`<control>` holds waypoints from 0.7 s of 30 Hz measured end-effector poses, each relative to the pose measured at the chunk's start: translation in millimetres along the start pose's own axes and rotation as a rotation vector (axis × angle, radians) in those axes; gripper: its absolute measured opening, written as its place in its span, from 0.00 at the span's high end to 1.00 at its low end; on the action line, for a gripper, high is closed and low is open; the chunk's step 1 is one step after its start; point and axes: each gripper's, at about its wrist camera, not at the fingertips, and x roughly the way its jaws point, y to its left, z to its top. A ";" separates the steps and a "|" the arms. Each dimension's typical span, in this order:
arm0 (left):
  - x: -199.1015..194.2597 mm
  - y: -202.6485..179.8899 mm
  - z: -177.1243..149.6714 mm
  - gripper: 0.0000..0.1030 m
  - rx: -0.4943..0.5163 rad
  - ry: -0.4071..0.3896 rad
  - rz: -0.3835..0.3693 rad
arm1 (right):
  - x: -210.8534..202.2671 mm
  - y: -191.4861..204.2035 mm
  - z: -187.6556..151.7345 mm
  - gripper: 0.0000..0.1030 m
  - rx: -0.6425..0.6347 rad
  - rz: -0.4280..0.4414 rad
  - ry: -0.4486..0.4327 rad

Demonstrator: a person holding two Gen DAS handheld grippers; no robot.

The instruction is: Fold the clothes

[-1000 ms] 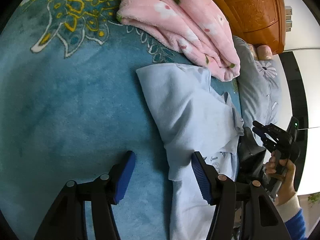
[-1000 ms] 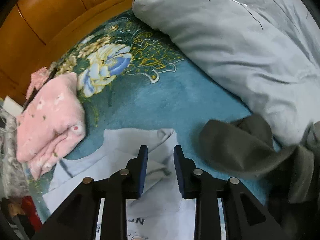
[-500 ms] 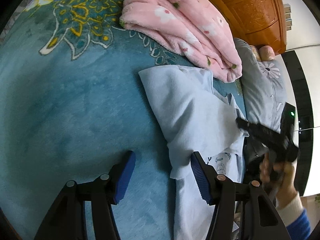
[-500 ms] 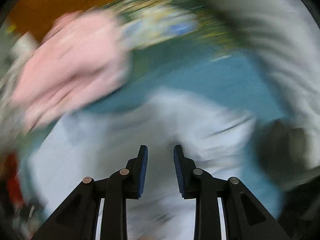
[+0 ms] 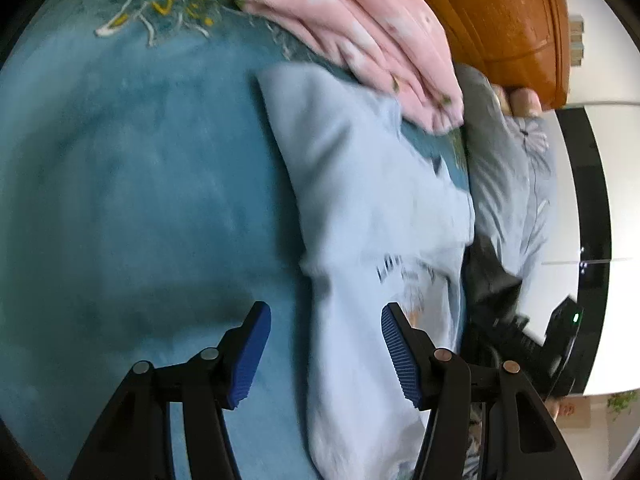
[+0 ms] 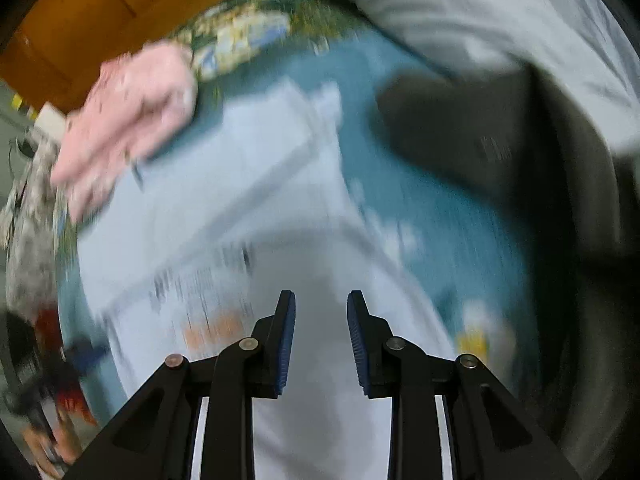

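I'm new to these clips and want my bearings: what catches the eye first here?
The pale blue shirt lies spread across the middle of the teal bedspread, with dark print on its front. A pink garment is bunched at its far end against the wooden headboard. The left gripper stands wide open over the shirt's edge, and the right gripper hangs over the shirt with its jaws apart, holding nothing.

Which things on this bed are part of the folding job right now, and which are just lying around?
In the job: light blue shirt, left gripper, right gripper.

Lying about: pink garment, dark garment, grey pillow, wooden headboard.
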 end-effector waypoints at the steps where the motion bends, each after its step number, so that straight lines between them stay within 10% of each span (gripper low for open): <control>1: -1.3 -6.1 -5.4 0.40 0.007 0.005 0.011 | -3.1 -3.9 -13.1 0.74 -0.001 -0.003 0.013; 12: 6.0 -71.5 -103.0 0.39 0.080 0.086 0.173 | -46.3 -41.2 -78.5 0.73 0.053 0.014 -0.025; 21: 51.0 -115.6 -190.0 0.39 0.297 0.166 0.421 | -24.6 -63.2 -96.3 0.73 -0.082 -0.189 0.066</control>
